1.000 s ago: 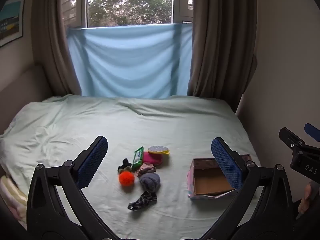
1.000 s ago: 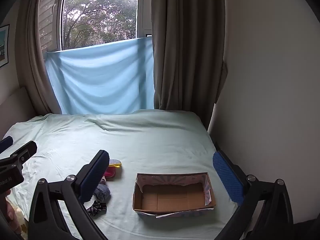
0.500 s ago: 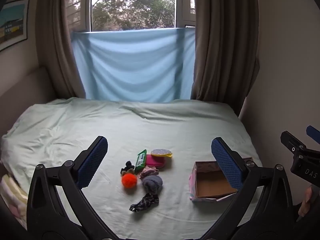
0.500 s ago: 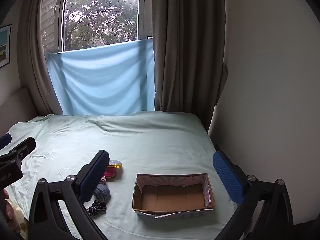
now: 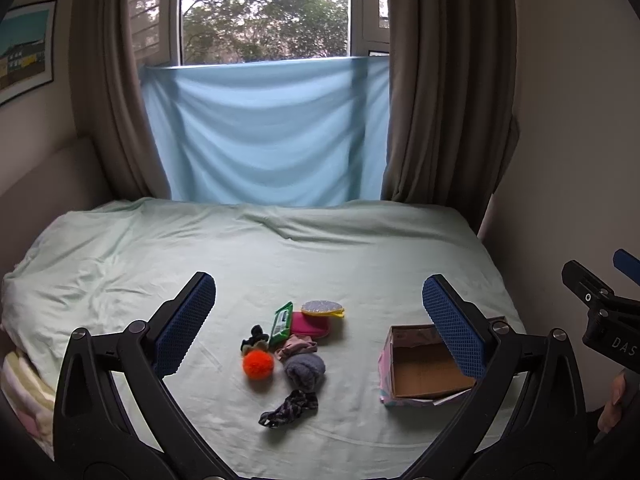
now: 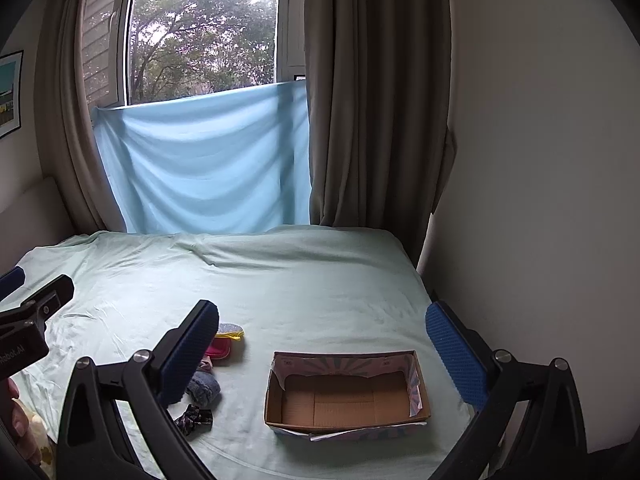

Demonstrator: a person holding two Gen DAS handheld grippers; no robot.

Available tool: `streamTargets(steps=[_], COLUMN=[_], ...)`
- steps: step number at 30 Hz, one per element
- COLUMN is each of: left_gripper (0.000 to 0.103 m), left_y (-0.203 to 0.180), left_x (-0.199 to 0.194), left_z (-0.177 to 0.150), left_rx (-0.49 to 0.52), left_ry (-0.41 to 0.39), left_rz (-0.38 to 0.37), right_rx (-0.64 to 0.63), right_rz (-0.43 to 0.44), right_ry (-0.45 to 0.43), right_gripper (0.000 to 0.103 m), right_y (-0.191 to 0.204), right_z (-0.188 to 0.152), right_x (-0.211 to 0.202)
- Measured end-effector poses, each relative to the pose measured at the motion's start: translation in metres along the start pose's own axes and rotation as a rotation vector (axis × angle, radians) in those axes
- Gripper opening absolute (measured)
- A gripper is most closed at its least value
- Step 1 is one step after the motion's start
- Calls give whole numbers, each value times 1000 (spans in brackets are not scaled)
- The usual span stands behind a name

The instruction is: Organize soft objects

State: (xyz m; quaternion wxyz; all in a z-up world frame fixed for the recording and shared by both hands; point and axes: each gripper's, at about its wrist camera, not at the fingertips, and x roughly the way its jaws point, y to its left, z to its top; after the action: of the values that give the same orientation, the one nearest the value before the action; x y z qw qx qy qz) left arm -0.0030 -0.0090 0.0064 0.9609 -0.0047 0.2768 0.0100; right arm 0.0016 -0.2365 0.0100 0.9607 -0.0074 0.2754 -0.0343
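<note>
A pile of small soft things lies on the pale green bed (image 5: 280,256): an orange pompom (image 5: 258,364), a grey sock ball (image 5: 305,369), a dark patterned scrunchie (image 5: 289,404), a green wipes pack (image 5: 282,322), a pink pouch (image 5: 310,323) and a black hair tie (image 5: 255,337). An open cardboard box (image 5: 424,368) stands to their right; it shows empty in the right wrist view (image 6: 346,394). My left gripper (image 5: 320,328) is open above the pile. My right gripper (image 6: 322,356) is open above the box.
A blue sheet (image 5: 264,132) hangs over the window between brown curtains (image 5: 444,80). A wall (image 6: 540,160) borders the bed on the right. Folded pale cloth (image 5: 20,392) lies at the bed's left edge.
Both views have tilted up slightly, so the pile and the box sit lower in view. Nothing on the bed has moved. Both grippers stay open.
</note>
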Motion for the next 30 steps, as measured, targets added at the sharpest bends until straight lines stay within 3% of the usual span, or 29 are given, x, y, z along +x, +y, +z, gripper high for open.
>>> streamTargets(steps=[30], left_gripper=[103], left_y=[-1], left_x=[0], left_z=[1], left_rx=[5], left_ry=[-2], left_rz=[-1], right_rx=[8], right_rz=[19], right_ry=[-17], right_gripper=[103], right_y=[1], right_z=[-1], right_x=[2])
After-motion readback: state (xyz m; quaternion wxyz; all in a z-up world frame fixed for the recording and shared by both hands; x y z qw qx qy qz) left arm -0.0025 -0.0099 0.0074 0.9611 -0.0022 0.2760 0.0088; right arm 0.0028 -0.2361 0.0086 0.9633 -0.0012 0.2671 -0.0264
